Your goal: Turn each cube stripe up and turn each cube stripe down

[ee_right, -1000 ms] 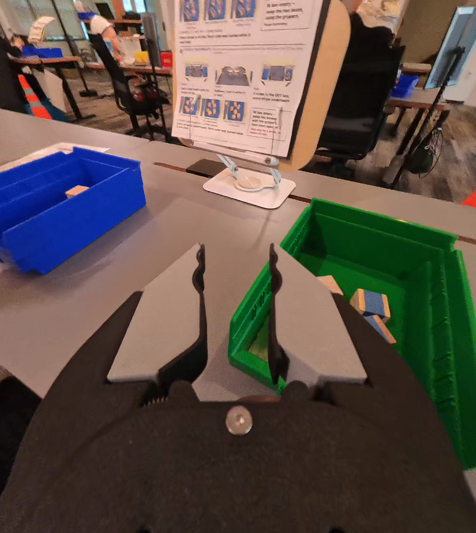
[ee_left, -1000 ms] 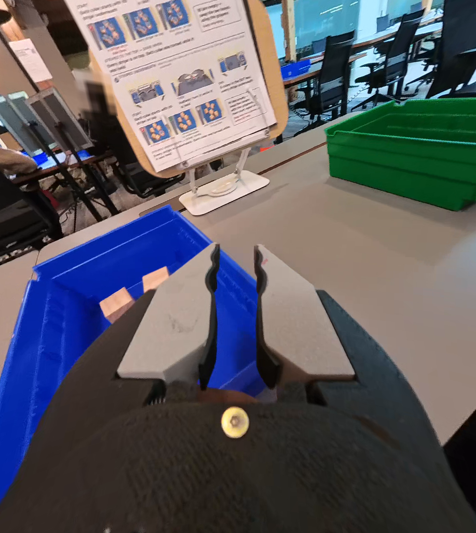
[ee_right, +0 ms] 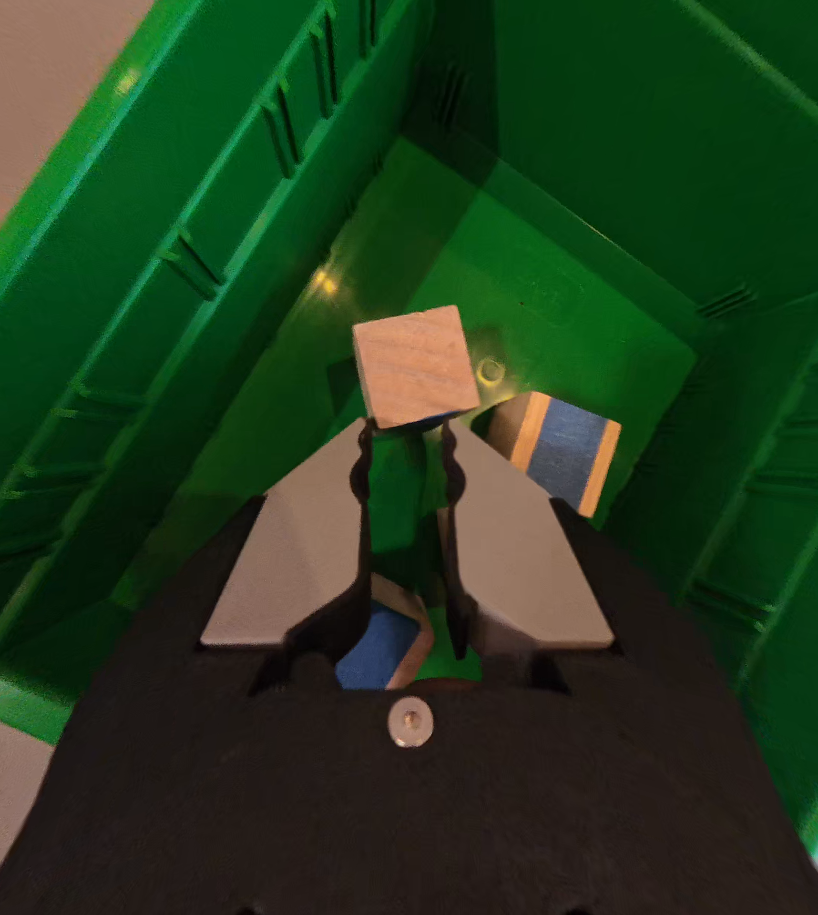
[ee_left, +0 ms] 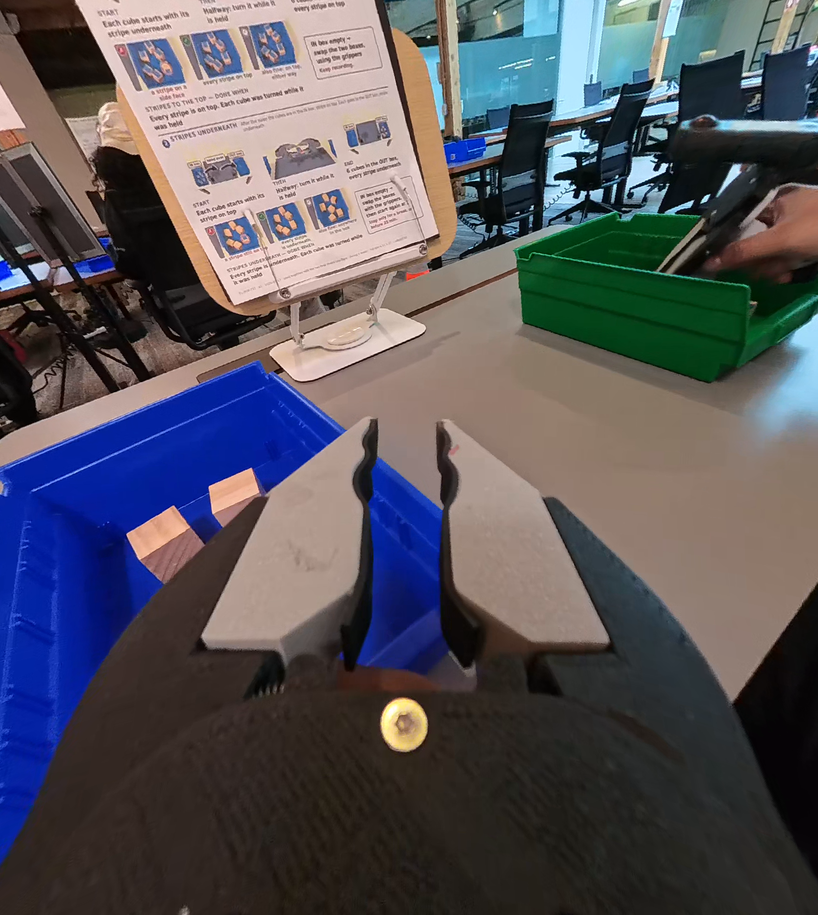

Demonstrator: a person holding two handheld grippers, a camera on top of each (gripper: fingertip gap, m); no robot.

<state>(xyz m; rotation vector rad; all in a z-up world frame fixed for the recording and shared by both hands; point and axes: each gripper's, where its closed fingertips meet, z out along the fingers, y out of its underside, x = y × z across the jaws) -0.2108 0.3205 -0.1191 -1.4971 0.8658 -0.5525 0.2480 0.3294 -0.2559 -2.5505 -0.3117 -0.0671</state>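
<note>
Sitting inside the green ribbed plastic bin [ee_right: 644, 198], a plain-faced wooden cube [ee_right: 414, 366] is showing bare grain on its upper face, with a sliver of blue at its lower edge, right at the tips of the right gripper [ee_right: 407, 428]. That claw's grey wedge-shaped fingers [ee_right: 298, 534] are standing slightly apart, and whether they are pinching the cube's near edge or only touching it I cannot tell. Two more wooden cubes are lying in the same bin: one with a broad blue stripe facing up [ee_right: 563, 453] just beside the right finger, another blue-striped one [ee_right: 384, 643] partly hidden under the jaws. Over in the blue plastic bin [ee_left: 50, 619], two pale wooden cubes [ee_left: 167, 542] [ee_left: 234, 492] are resting with plain faces up. The left gripper [ee_left: 407, 431] is hovering above that bin's corner, parted and empty. Both bins are sitting well apart on a smooth grey table [ee_left: 595, 470], with an instruction sheet on a white stand [ee_left: 273, 148] behind them and black office chairs [ee_left: 521, 163] filling the room beyond.
</note>
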